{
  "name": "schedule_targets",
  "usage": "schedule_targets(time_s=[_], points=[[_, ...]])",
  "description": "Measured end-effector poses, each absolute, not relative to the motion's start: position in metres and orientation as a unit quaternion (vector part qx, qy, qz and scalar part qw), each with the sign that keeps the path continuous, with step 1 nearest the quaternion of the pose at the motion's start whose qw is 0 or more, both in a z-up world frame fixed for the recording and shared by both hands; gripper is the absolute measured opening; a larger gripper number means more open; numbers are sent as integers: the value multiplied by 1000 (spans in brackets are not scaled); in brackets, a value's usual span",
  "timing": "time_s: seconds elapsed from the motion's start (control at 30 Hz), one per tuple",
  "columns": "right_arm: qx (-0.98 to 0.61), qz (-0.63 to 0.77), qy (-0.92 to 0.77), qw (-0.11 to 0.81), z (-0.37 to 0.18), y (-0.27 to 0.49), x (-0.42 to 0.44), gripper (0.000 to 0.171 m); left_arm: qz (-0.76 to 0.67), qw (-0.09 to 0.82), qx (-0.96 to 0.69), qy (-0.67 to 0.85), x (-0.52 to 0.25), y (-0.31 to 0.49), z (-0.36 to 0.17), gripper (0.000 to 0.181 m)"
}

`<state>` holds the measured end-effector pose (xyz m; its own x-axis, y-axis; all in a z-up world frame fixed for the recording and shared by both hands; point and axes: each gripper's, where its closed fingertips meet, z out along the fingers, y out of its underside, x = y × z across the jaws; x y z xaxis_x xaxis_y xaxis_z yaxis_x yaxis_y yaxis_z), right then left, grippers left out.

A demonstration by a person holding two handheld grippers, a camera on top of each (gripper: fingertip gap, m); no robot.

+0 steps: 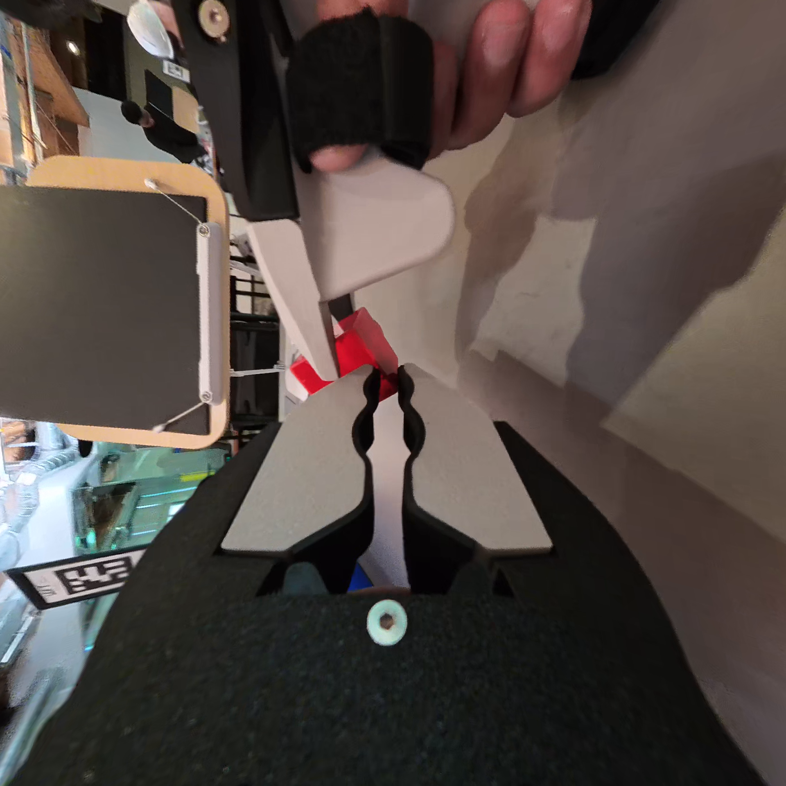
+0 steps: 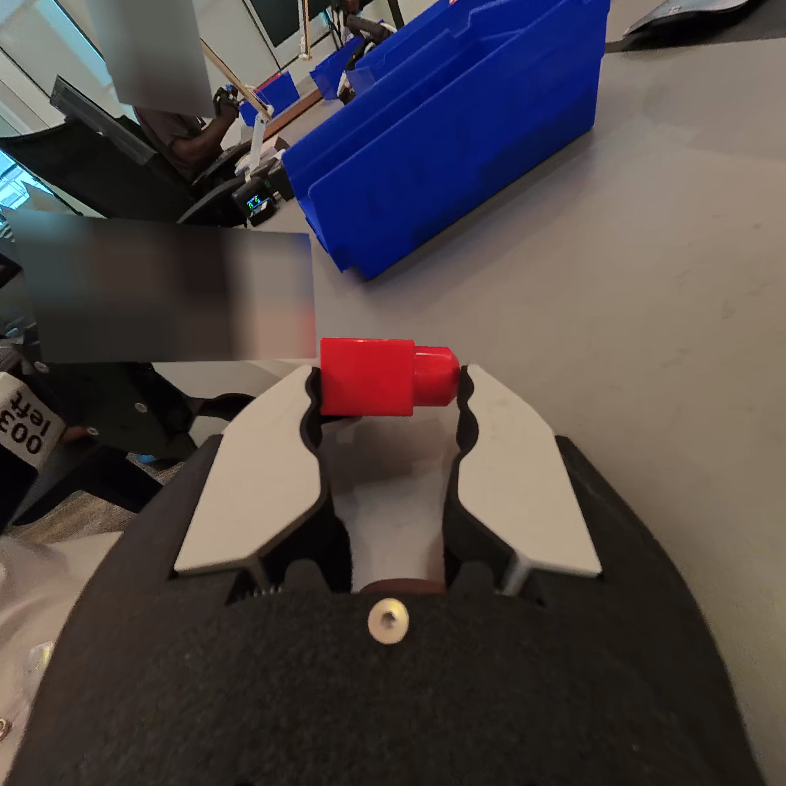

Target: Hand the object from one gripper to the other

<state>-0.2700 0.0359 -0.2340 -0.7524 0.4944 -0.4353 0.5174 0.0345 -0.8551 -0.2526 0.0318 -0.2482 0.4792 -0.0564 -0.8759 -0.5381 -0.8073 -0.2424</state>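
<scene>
A red block (image 2: 365, 376) with a round stub on its right end is held above the grey table (image 2: 638, 340). My right gripper (image 2: 388, 383) is shut on it, one pad on the block's left face and one on the stub. In the left wrist view the red block (image 1: 361, 344) sits at the tips of my left gripper (image 1: 387, 378). That gripper's jaws are nearly together, with a thin red part pinched between the pads. A grey finger (image 1: 297, 297) of the right gripper reaches down onto the block from above. The left gripper's dark body (image 2: 106, 408) shows at the lower left.
A large blue bin (image 2: 446, 149) stands on the table beyond the block, with smaller blue bins behind it. A person sits at the far left (image 2: 187, 140). A hand (image 1: 510, 55) holds the right gripper. A black panel in a wooden frame (image 1: 98, 297) is at the left. The tips of both grippers are at nearly the same place.
</scene>
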Motion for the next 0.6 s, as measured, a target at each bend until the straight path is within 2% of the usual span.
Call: schedule_targets(time_s=[0.1, 0.17, 0.33, 0.47, 0.5, 0.6], points=[[355, -600, 717, -6, -230, 41, -273, 61, 470, 277, -822, 164, -252, 34, -243, 9], [362, -596, 716, -38, -228, 53, -281, 61, 462, 297, -823, 147, -252, 32, -238, 26], [341, -598, 715, -118, -215, 74, -290, 61, 420, 358, -830, 74, -260, 24, -229, 20], [286, -619, 723, -108, -208, 61, -276, 61, 324, 448, -833, 3, -259, 26, -216, 21], [258, -616, 732, -134, -206, 59, -273, 61, 294, 472, -831, -8, -256, 27, -213, 22], [162, -545, 772, -285, -205, 61, -271, 61, 188, 529, -826, -50, -251, 27, -206, 27]])
